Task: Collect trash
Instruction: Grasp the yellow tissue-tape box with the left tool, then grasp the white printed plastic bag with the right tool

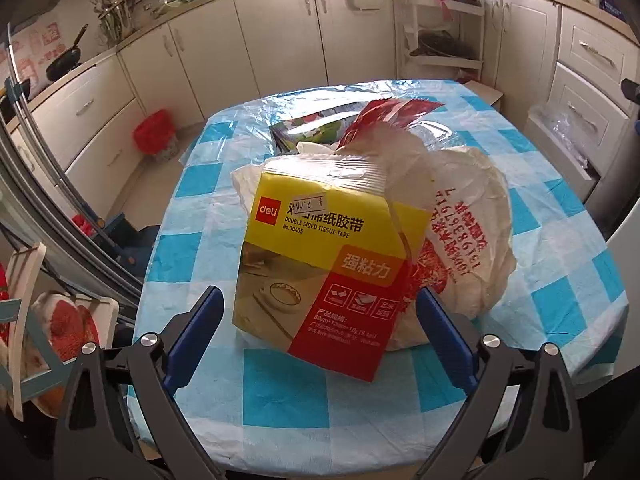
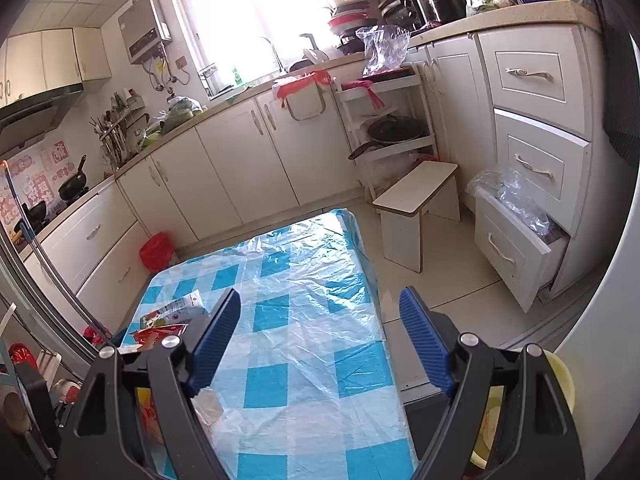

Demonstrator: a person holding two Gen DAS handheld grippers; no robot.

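A yellow and red tape box (image 1: 320, 248) stands tilted at the mouth of a crumpled white plastic bag (image 1: 472, 232) with red print, on the blue-checked table (image 1: 192, 248). Behind them lie a red wrapper (image 1: 388, 114) and a green and white wrapper (image 1: 312, 130). My left gripper (image 1: 320, 294) is open, its blue pads on either side of the box's lower end without touching it. My right gripper (image 2: 320, 294) is open over bare tablecloth (image 2: 320, 248) with nothing between its fingers. In the right wrist view, the green and white wrapper (image 2: 180, 310) and red wrapper (image 2: 156, 334) lie to its left.
A red-lined bin (image 1: 154, 136) (image 2: 156, 250) sits on the floor by the cabinets beyond the table's far left corner. A low wooden stool (image 2: 420, 200) stands past the far right corner. A drawer (image 2: 516, 236) holding clear plastic hangs open at right.
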